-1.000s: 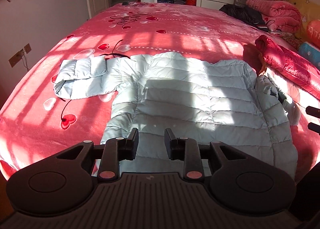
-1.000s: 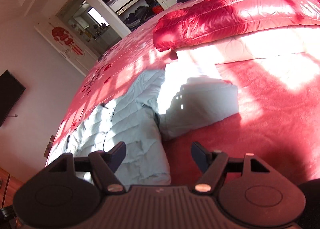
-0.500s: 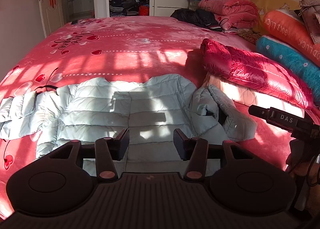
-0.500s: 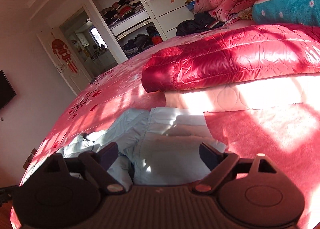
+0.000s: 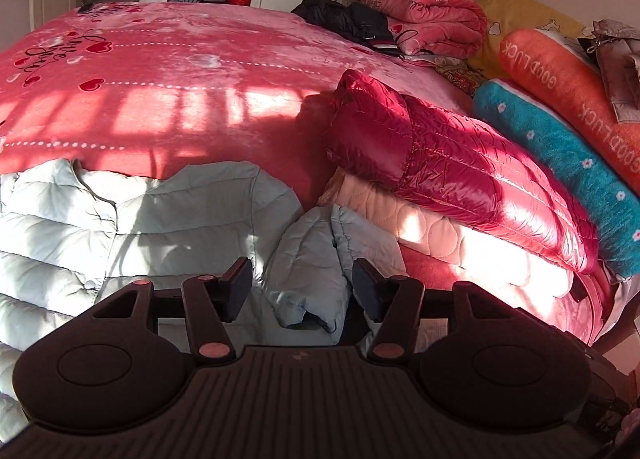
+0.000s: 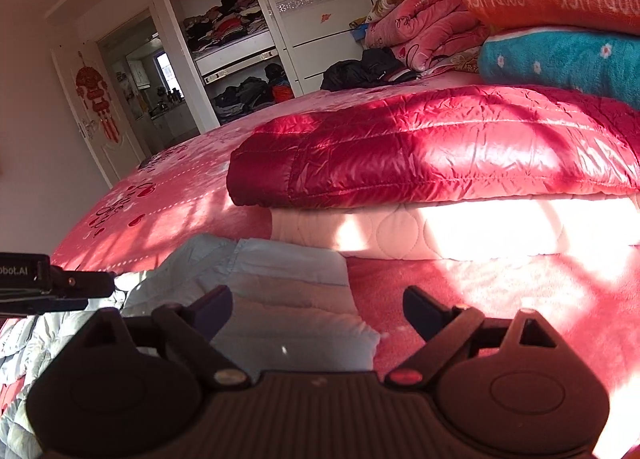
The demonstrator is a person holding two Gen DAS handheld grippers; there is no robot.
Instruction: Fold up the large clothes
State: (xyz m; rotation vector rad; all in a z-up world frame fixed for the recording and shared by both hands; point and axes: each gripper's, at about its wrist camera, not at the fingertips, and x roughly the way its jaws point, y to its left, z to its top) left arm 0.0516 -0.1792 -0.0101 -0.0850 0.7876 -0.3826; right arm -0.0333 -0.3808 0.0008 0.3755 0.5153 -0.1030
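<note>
Both tools are hovering low over the bed now, and neither has cloth yet. The left hand-held gripper has its fingers spread apart, straddling the bunched sleeve of the pale blue puffer jacket, which fills the lower left of the left wrist view. The right hand-held gripper is spread wide too, its gap over the flat end of that same sleeve in the lower centre of the right wrist view.

Here is the risk, I'd say: that padded fabric looks slick and springy, so a shallow pinch could grab only the top layer and let the rest slide out mid-fold. The sleeve also lies right against the cream quilt under the folded red jacket, lower right of centre. A bite taken too far that way could catch the quilt's edge. And two grippers closing on one sleeve may tug against each other and skew the body.
</note>
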